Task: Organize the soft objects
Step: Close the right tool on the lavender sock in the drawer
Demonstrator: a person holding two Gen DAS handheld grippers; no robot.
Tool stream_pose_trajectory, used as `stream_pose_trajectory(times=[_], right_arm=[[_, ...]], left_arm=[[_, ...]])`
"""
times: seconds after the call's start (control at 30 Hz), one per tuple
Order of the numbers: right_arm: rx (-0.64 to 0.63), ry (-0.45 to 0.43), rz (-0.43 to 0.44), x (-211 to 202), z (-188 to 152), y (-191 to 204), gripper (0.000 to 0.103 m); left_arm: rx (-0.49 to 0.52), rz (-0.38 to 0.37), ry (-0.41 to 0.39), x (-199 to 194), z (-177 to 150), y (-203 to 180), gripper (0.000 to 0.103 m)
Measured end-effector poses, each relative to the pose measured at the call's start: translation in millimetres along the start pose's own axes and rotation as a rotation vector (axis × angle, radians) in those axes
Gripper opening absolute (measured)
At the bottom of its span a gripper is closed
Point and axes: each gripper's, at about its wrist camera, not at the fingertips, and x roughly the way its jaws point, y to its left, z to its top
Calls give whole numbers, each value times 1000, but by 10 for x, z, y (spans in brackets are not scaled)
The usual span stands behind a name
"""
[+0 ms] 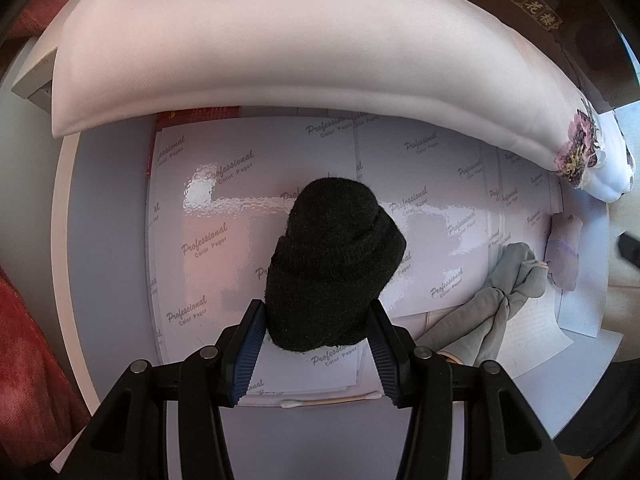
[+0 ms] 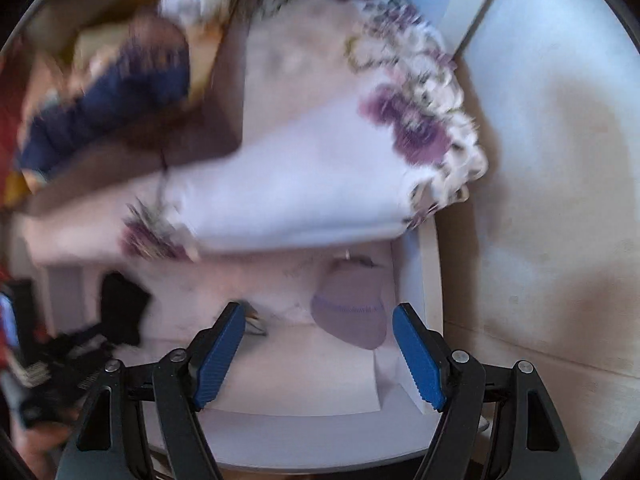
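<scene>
The left gripper (image 1: 316,332) points nearly straight down, and its blue ribbed fingers (image 1: 248,348) are closed on the lower end of a rolled black sock bundle (image 1: 334,264), which hangs between them above sheets of glossy paper printed "Professional Color Paper" (image 1: 208,236). Those sheets cover a white worktop (image 1: 108,208). A long white pillow (image 1: 280,48) lies across the far side of the worktop, with a purple flower print (image 1: 576,152) at its right end. To the right of the black bundle, a knotted grey sock (image 1: 504,284) lies partly on the paper, and just beside it is a rolled pale lilac sock (image 1: 564,252) with a thin purple stripe. A cotton swab (image 1: 332,400) lies near the front edge of the paper. In the blurred right wrist view, the right gripper (image 2: 318,348) stands with its fingers (image 2: 418,356) spread apart and nothing between them; the lilac sock (image 2: 350,312) lies on the surface just beyond the tips, nearer the right finger. The flower-printed white fabric (image 2: 320,184) fills the space above it, and the black sock bundle (image 2: 122,308) shows at the far left.
</scene>
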Motion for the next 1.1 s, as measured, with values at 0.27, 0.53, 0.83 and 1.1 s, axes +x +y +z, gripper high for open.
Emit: stream_pose_trajectory(times=[0.27, 0.53, 0.83, 1.1], right_arm=[[-15, 53, -138, 432, -85, 103, 77], [-23, 33, -197, 628, -113, 90, 77], [7, 53, -223, 855, -118, -37, 74], [-50, 70, -209, 895, -154, 32, 53]], left_arm=[[-3, -9, 2, 8, -3, 25, 51], [-3, -12, 3, 22, 11, 35, 51], [-7, -18, 4, 25, 15, 42, 51], [-5, -19, 5, 24, 17, 45, 51]])
